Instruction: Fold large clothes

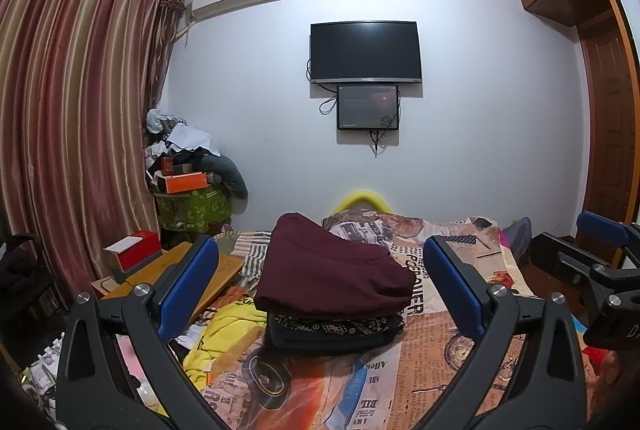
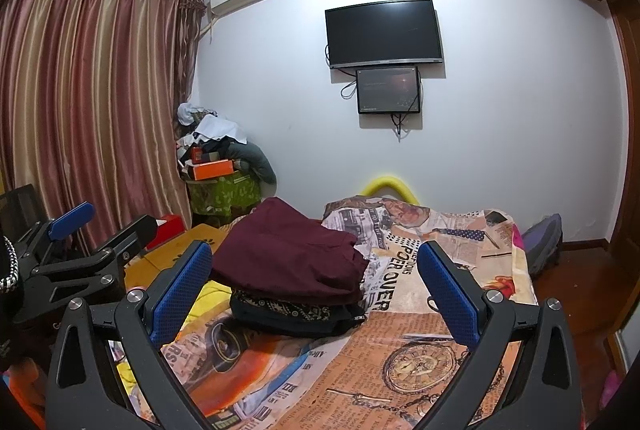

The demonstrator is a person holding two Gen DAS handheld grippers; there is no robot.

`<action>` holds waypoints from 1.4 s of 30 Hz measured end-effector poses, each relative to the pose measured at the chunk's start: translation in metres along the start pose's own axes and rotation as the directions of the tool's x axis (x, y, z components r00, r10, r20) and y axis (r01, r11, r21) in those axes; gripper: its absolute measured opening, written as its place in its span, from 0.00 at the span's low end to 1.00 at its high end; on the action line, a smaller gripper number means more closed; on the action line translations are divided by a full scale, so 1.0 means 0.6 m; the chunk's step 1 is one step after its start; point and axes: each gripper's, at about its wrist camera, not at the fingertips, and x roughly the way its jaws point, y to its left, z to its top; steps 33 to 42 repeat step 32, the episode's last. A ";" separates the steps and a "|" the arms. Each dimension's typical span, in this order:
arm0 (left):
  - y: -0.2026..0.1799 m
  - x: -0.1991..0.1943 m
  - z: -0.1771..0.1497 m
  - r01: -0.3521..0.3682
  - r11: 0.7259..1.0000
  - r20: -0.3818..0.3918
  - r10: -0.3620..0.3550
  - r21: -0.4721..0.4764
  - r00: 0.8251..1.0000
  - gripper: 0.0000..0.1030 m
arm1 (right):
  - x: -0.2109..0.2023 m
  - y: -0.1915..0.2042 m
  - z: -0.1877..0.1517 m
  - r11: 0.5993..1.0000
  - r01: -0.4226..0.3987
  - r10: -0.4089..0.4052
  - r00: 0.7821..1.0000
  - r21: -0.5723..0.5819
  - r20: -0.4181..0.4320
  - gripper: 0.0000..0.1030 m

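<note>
A folded maroon garment [image 1: 332,266] lies on top of a stack with a patterned black garment [image 1: 336,326] under it, on the newspaper-print bedspread [image 1: 436,350]. The stack also shows in the right wrist view [image 2: 288,254]. My left gripper [image 1: 320,282] is open and empty, raised in front of the stack, its blue pads to either side. My right gripper [image 2: 316,282] is open and empty, just right of the stack. Each gripper shows at the edge of the other's view, the right one [image 1: 592,250] and the left one [image 2: 92,230].
A yellow garment [image 1: 224,334] lies crumpled left of the stack. A wooden board [image 1: 176,274] with a red box [image 1: 134,250] stands at the bed's left. Curtains [image 1: 72,118], a clutter pile [image 1: 188,170], a wall TV [image 1: 366,52] and a wardrobe [image 1: 600,70] surround the bed.
</note>
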 end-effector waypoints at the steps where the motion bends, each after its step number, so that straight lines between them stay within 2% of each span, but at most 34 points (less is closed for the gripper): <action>1: 0.001 0.000 0.000 0.000 1.000 0.001 0.000 -0.002 1.000 1.00 | 0.000 -0.001 0.000 1.000 0.002 -0.002 1.000 0.000 -0.001 0.99; 21: -0.006 0.006 0.000 0.042 0.999 -0.015 -0.042 -0.015 0.999 1.00 | 0.003 -0.006 -0.001 0.999 0.031 -0.031 0.999 0.013 -0.008 0.99; 42: -0.001 0.009 -0.003 0.049 0.999 -0.019 -0.049 -0.023 0.999 1.00 | 0.011 -0.002 -0.003 0.999 0.040 -0.040 0.999 0.010 -0.018 0.99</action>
